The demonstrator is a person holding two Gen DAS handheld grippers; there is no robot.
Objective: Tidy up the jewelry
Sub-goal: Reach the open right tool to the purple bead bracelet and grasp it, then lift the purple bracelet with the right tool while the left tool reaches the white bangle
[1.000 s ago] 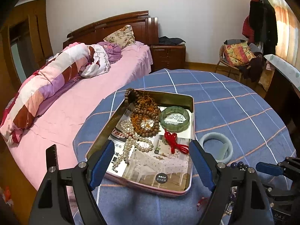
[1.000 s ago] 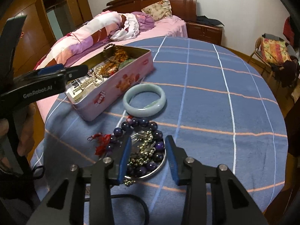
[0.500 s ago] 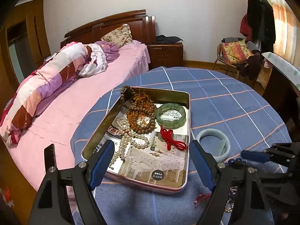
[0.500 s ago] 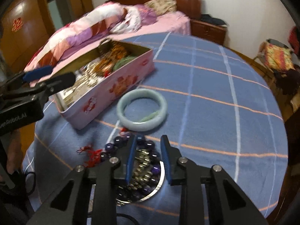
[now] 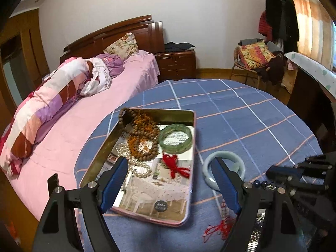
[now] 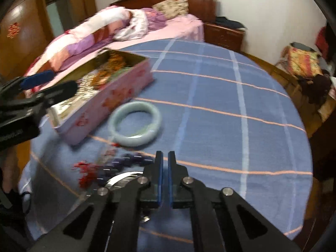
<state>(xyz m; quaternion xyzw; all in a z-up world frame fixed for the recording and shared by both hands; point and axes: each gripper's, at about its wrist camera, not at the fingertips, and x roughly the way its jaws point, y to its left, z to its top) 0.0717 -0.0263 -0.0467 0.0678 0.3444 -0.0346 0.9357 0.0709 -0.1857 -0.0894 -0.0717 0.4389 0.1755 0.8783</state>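
From my left claw (image 5: 170,180), gaping wide over the near end of the tin (image 5: 190,208), which has slid toward the tabletop's left edge in view, beads and a green bangle (image 5: 176,138) sit inside; the pale bangle (image 5: 223,172) waits just right. My right claw (image 6: 165,163) has clenched on nothing, beside the purple beads (image 6: 126,163), so they remain unsorted.

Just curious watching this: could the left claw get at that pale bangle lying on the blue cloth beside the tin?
Probably yes. The left claw is open, and the pale bangle lies flat right beside its fingertip, outside the tin, with nothing on top.
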